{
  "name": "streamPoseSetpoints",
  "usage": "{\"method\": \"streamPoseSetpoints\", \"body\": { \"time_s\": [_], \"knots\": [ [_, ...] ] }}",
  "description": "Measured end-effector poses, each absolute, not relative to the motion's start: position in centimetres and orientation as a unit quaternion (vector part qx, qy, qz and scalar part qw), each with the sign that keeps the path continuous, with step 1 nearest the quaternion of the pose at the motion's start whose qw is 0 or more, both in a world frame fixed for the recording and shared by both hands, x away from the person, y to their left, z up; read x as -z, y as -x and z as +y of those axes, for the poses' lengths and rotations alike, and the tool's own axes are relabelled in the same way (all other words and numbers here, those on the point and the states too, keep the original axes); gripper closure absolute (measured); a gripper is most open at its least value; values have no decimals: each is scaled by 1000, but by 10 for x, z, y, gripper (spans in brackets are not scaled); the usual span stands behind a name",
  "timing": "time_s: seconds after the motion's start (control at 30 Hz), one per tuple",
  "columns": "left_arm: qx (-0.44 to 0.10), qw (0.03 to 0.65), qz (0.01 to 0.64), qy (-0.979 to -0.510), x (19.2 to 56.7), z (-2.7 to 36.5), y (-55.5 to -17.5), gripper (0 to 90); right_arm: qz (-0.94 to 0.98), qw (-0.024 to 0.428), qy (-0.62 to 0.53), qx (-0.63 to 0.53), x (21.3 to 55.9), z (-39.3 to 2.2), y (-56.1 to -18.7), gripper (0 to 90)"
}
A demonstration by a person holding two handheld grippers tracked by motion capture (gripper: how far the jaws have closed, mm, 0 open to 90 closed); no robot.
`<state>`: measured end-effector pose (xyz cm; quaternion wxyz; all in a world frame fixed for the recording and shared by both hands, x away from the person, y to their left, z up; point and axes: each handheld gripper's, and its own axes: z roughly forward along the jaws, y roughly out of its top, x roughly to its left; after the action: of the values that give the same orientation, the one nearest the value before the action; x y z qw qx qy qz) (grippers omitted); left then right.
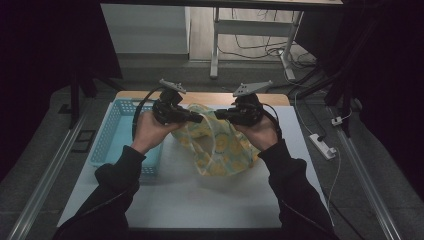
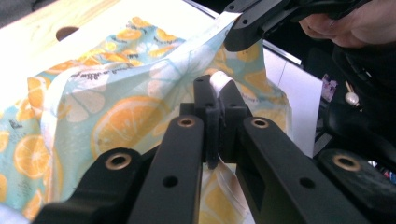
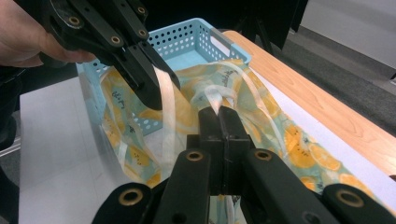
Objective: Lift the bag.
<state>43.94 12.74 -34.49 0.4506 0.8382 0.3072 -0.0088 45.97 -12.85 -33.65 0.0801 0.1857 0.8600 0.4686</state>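
A cloth bag (image 1: pixel 222 150) printed with orange slices hangs between my two grippers above the white mat (image 1: pixel 190 195). My left gripper (image 1: pixel 199 119) points right and is shut on the bag's white strap (image 2: pixel 219 83). My right gripper (image 1: pixel 218 115) points left, facing it, shut on the bag's other white handle (image 3: pixel 217 100). In the left gripper view the left gripper's jaws (image 2: pixel 218 95) pinch the strap, with the right gripper (image 2: pixel 238 39) above holding the bag's rim. In the right gripper view the right gripper's jaws (image 3: pixel 219 119) stand pressed together, and the left gripper (image 3: pixel 156 95) grips a strap at the upper left.
A light blue perforated basket (image 1: pixel 112 135) stands on the mat's left side, behind the bag in the right gripper view (image 3: pixel 196 37). A wooden table edge (image 1: pixel 200 96) runs along the back. A white power strip (image 1: pixel 322 146) lies on the floor at right.
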Motion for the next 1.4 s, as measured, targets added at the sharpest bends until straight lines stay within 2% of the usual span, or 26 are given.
{"method": "streamPoseSetpoints", "body": {
  "time_s": [0.6,1.4],
  "knots": [
    [-10,478,303,-824,290,129,-452,889,847,84,-184,-492,285,-131,-468,900],
    [-62,514,292,-804,224,126,-451,889,834,154,-167,-503,217,-137,-457,900]
  ]
}}
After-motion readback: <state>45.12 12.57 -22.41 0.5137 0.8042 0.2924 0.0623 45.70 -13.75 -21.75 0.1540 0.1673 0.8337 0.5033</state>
